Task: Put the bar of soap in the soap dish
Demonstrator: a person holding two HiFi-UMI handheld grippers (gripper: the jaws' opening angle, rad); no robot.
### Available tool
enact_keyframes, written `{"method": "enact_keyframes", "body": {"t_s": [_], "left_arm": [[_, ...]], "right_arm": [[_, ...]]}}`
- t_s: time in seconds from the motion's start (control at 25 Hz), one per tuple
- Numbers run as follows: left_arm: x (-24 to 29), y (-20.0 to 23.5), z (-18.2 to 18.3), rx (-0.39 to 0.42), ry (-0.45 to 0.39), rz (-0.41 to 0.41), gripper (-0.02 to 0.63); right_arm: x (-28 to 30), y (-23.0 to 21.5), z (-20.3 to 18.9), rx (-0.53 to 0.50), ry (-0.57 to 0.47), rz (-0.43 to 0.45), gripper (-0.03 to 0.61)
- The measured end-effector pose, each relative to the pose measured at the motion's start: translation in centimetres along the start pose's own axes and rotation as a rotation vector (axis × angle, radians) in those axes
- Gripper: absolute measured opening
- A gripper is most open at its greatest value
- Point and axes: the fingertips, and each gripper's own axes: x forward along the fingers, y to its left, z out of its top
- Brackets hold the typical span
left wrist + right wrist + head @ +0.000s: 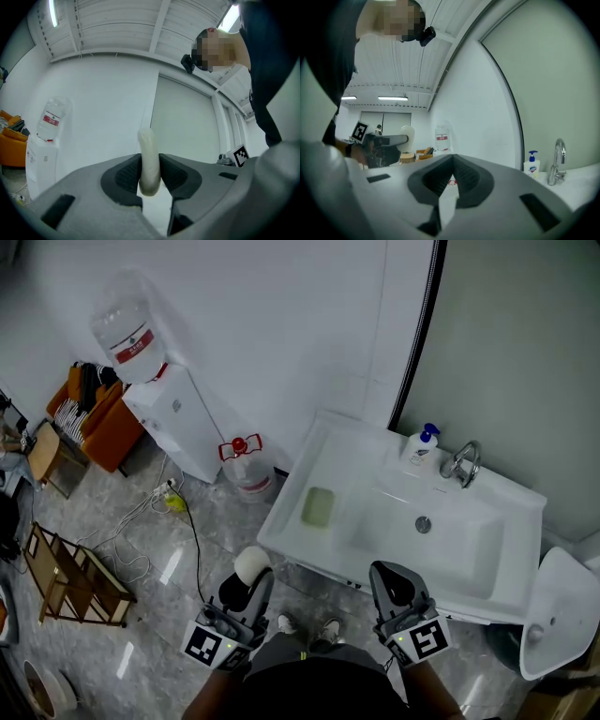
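Observation:
A pale bar of soap (148,161) stands on edge between the pads of my left gripper (150,176), which is shut on it. In the head view the soap (250,565) and left gripper (255,581) hang over the floor, just short of the front left corner of the white sink (487,592). The green soap dish (318,507) lies on the sink's left ledge, beyond the soap. My right gripper (392,583) is shut and holds nothing, at the sink's front edge; its jaws meet in the right gripper view (451,164).
A pump bottle (421,446) and a tap (461,463) stand at the back of the sink. A water dispenser (178,423), a jug (247,468), cables and a wooden rack (75,582) are on the floor to the left. A white fixture (555,615) stands at the right.

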Motion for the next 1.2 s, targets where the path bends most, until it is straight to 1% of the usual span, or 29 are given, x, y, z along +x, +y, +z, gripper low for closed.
{"method": "enact_keyframes", "body": {"t_s": [0.12, 0.36, 0.48, 0.56, 0.64, 0.72, 0.84, 1.2], "left_arm": [[1.6, 1.1, -0.2, -0.013, 0.004, -0.016, 0.115], [4.9, 4.0, -0.4, -0.046, -0.001, -0.085, 0.115], [6.2, 5.5, 0.1, -0.053, -0.014, -0.11, 0.115], [6.9, 6.2, -0.1, -0.068, -0.012, -0.119, 0.115], [7.6, 6.6, -0.5, -0.081, -0.001, -0.13, 0.115], [8.1, 6.8, -1.0, -0.091, 0.009, -0.144, 0.115], [8.6, 7.0, -2.1, -0.113, 0.033, -0.157, 0.115], [11.4, 7.3, -3.5, -0.125, 0.059, -0.193, 0.115]], "right_arm": [[1.3, -0.9, -0.1, 0.001, 0.004, -0.015, 0.012], [3.8, -2.7, 0.0, -0.035, 0.042, -0.074, 0.012], [5.3, -3.8, 0.8, -0.069, 0.022, -0.096, 0.012], [6.1, -4.3, 0.8, -0.068, 0.028, -0.113, 0.012], [7.0, -4.5, 0.7, -0.056, 0.036, -0.122, 0.012], [7.9, -4.1, 0.6, -0.054, 0.043, -0.112, 0.012], [8.1, -3.7, 0.6, -0.046, 0.059, -0.12, 0.012], [7.8, -5.3, 0.9, -0.056, 0.069, -0.155, 0.012]]}}
